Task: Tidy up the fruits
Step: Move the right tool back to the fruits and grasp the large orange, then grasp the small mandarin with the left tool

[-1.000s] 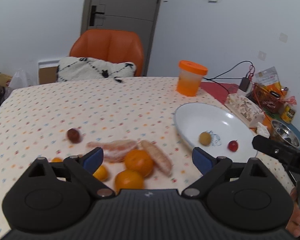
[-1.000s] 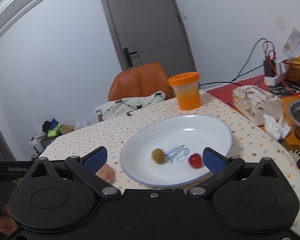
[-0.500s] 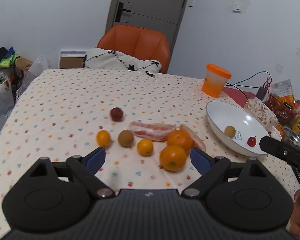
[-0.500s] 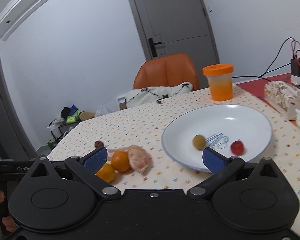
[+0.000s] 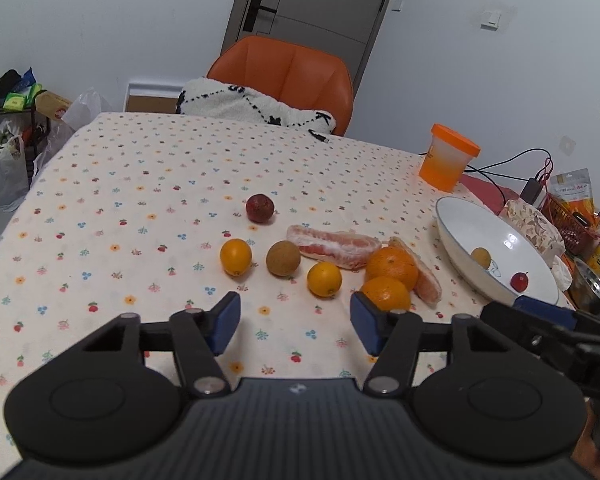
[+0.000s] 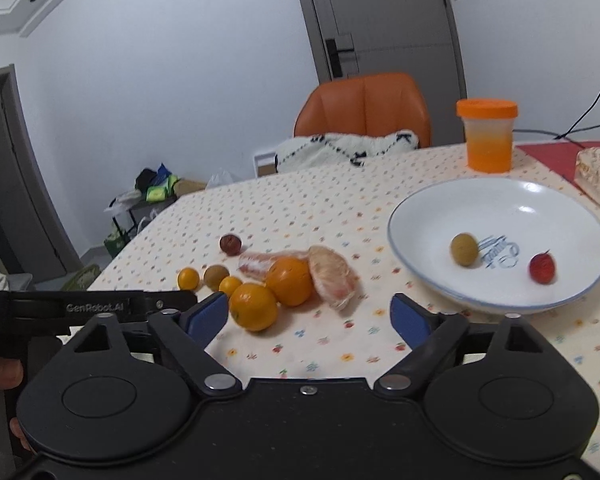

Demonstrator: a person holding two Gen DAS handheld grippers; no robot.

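Both jaws apart, fruit point(image 5: 324, 279) loose.

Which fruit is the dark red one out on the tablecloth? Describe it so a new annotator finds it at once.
Start at the white plate, then look left along the dotted tablecloth to the loose cluster of fruit. The dark red fruit sits alone at the cluster's far edge, toward the orange chair. It is small, round and maroon; its neighbours are orange, brown or pink.
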